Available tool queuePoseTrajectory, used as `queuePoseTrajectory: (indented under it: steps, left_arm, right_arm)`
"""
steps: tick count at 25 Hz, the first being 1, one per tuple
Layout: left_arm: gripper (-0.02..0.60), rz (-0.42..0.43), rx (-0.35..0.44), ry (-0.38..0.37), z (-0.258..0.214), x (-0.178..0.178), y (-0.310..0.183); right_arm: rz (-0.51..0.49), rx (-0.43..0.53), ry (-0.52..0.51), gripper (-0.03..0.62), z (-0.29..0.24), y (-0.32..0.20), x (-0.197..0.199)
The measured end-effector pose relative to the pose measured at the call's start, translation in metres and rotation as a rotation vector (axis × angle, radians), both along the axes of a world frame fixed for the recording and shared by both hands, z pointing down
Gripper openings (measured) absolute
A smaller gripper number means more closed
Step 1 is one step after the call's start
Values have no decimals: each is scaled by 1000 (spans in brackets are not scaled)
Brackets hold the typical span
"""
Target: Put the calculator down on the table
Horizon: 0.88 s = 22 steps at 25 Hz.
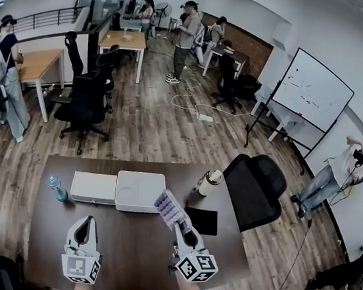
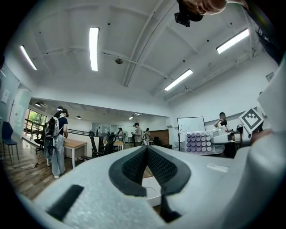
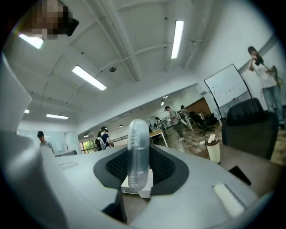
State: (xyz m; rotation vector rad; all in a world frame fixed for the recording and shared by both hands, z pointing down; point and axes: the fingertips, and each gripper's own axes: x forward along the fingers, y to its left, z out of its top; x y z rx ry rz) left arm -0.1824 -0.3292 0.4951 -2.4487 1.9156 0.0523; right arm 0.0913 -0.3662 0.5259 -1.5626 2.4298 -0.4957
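A flat white box point(image 1: 93, 187) lies against a larger white box point(image 1: 139, 190), a bottle point(image 1: 57, 188) standing left of them, a lidded cup point(image 1: 208, 182) right. A black office chair point(image 1: 255, 187) stands near the cup.

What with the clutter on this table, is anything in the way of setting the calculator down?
Nothing visible blocks it. The calculator, in the right tongs, hangs between a white box and a flat black item; bare table lies nearer the person.

Left gripper point(image 1: 85, 222) level, jaws together; right gripper point(image 1: 182, 230) level, clamped on calculator point(image 1: 172, 208)
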Motion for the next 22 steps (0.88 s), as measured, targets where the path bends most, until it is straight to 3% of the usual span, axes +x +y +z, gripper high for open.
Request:
queuePoseTrajectory:
  steps: [6, 13, 16, 22]
  left_arm:
    - [-2, 6, -8, 5, 5, 8, -5]
    - [-2, -14, -7, 4, 7, 5, -6]
    - [-2, -19, -5, 16, 8, 7, -8]
    - [-2, -22, 14, 18, 5, 4, -7]
  right_arm:
    - [55, -158, -491, 117, 29, -10, 32]
    - [97, -310, -1035, 117, 61, -12, 38]
    - [121, -345, -1135, 117, 74, -13, 41]
    - [180, -381, -1122, 117, 98, -15, 45]
